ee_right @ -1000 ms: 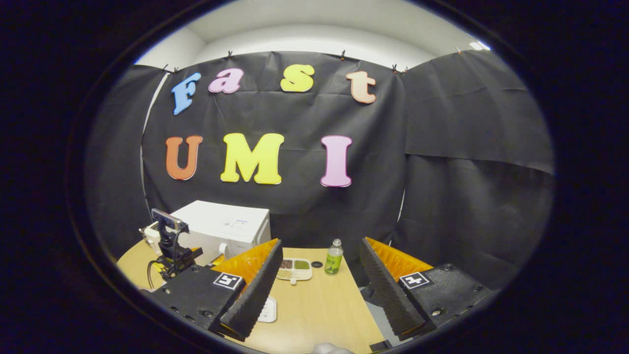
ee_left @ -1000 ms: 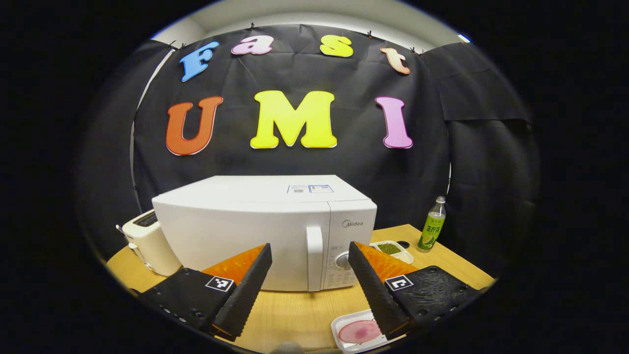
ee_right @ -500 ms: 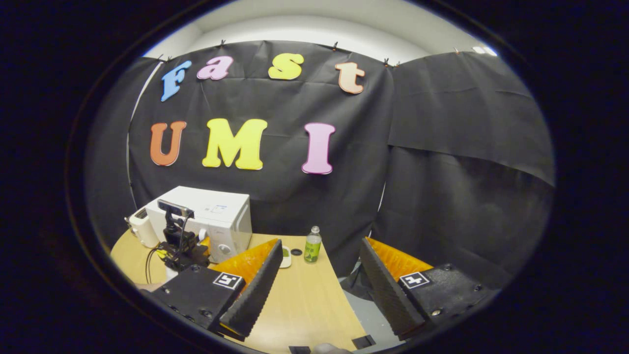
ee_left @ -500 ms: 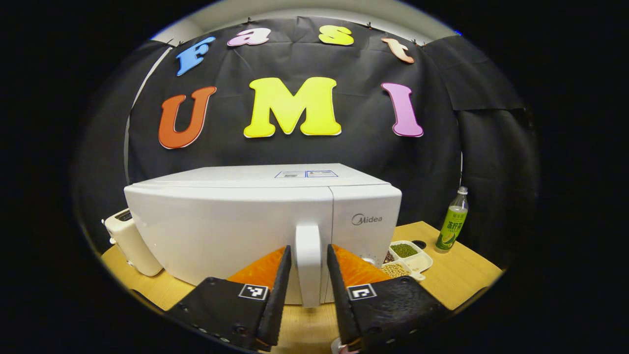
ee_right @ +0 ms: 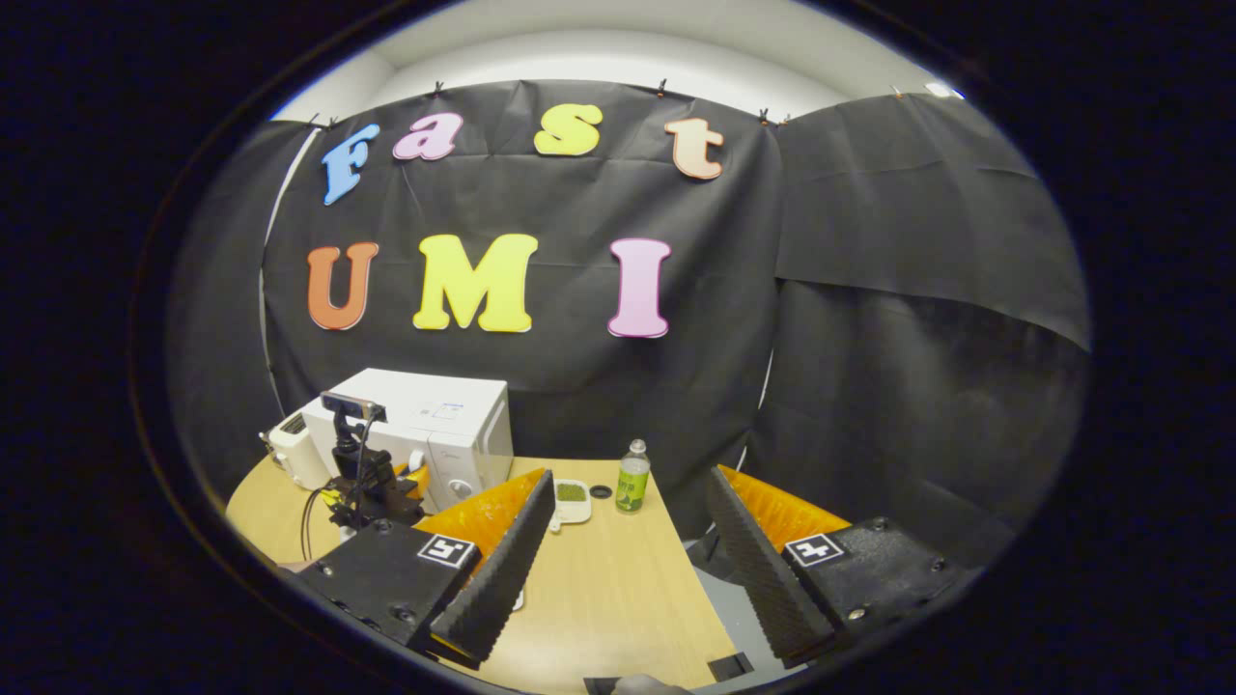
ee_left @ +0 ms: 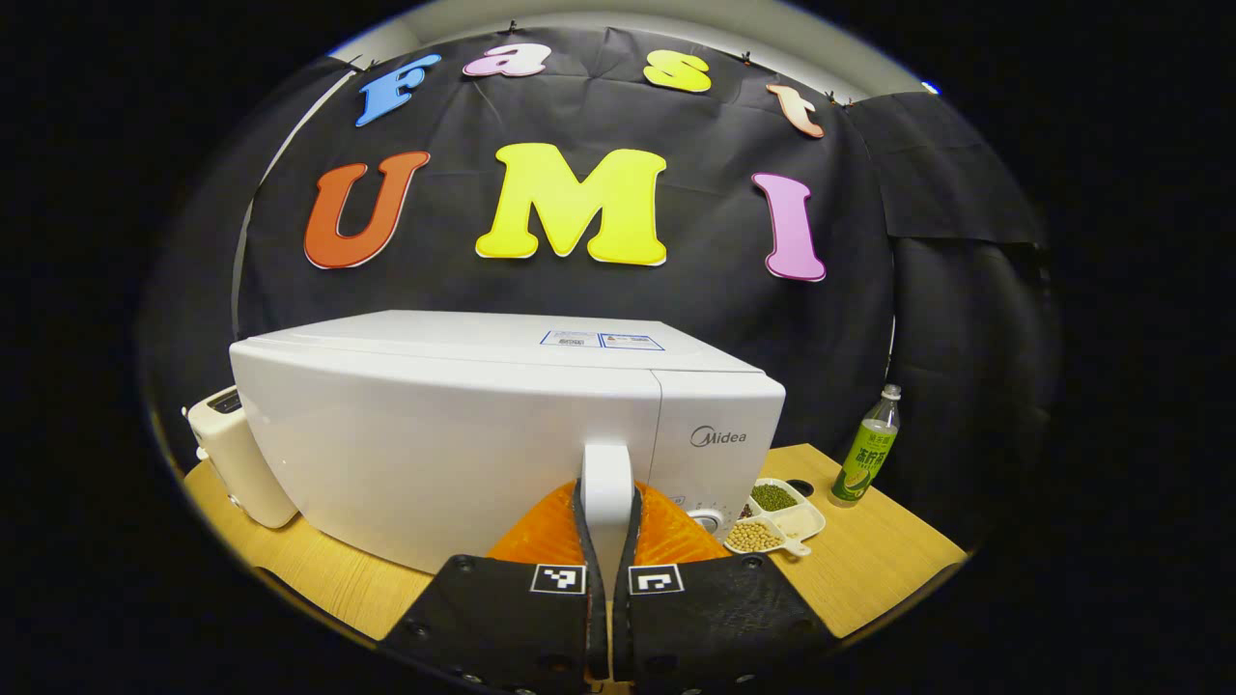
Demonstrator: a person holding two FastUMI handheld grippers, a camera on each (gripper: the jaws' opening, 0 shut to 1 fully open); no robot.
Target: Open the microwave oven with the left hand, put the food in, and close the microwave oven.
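Note:
A white microwave oven [ee_left: 463, 434] stands on the wooden table, door closed. My left gripper [ee_left: 607, 502] is shut on the door's vertical white handle [ee_left: 607, 473], both black fingers pressing its sides. In the right gripper view the microwave oven [ee_right: 454, 434] sits far off at the left, and the left gripper [ee_right: 372, 487] with its camera mast is at the door. My right gripper [ee_right: 628, 541] is open above the table's right edge, with nothing between its fingers. The plate of food is hidden in both views.
A white toaster [ee_left: 227, 454] stands left of the microwave. A divided dish of beans [ee_left: 777, 516] and a green bottle [ee_left: 866, 449] are to its right. The table [ee_right: 618, 598] ends in a curved edge at the right, over grey floor.
My left gripper moved up to the microwave and closed its fingers on the door handle. The right gripper stayed open and shifted only slightly.

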